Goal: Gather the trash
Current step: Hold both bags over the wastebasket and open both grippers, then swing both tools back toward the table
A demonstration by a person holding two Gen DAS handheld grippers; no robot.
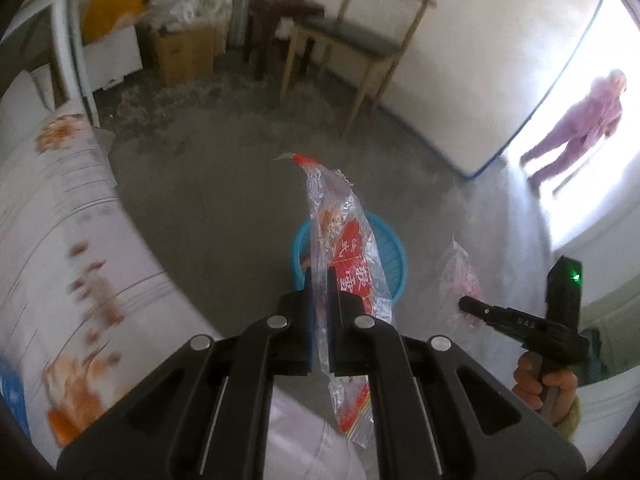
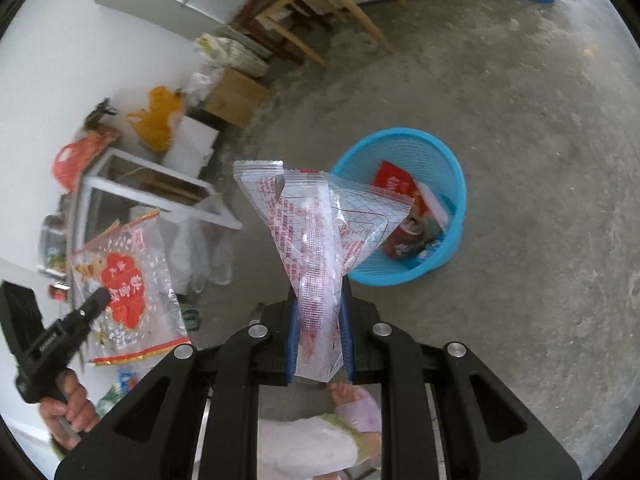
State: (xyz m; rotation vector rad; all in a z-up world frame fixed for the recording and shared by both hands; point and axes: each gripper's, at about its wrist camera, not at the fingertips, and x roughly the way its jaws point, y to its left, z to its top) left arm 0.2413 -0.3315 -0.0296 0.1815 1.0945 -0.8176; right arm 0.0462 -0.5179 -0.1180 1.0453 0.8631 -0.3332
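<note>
Black jaws of the left gripper [image 1: 320, 312] clamp a clear wrapper with red print [image 1: 344, 248], its blue pads squeezed tight on the crinkled film, which rises above the fingertips and hides part of the blue basket [image 1: 390, 252] on the grey concrete floor [image 1: 208, 200] behind it. Pinched likewise in the right gripper [image 2: 320, 320] is a clear packet with a pink grid pattern [image 2: 316, 220], standing up and covering the near left rim of the same blue mesh basket [image 2: 452, 184], where a red packet [image 2: 394, 182] and a drink can [image 2: 408, 236] already lie. Each hand shows in the other's view: the right hand [image 1: 544, 388] grips its tool's handle at the lower right of the left wrist view, the left hand [image 2: 68, 404] does the same at the lower left of the right wrist view. A floral bedcover [image 1: 68, 240] fills the left side of the left wrist view. Beyond stand a wooden chair [image 1: 352, 36], a dark stool [image 1: 276, 20], a cardboard box [image 1: 184, 52] and a yellow bag [image 1: 116, 4] against the white wall. A person in pink clothes [image 1: 576, 124] stands in the bright doorway, well apart. The holder's foot in a pink slipper [image 2: 356, 404] shows below the right gripper.
</note>
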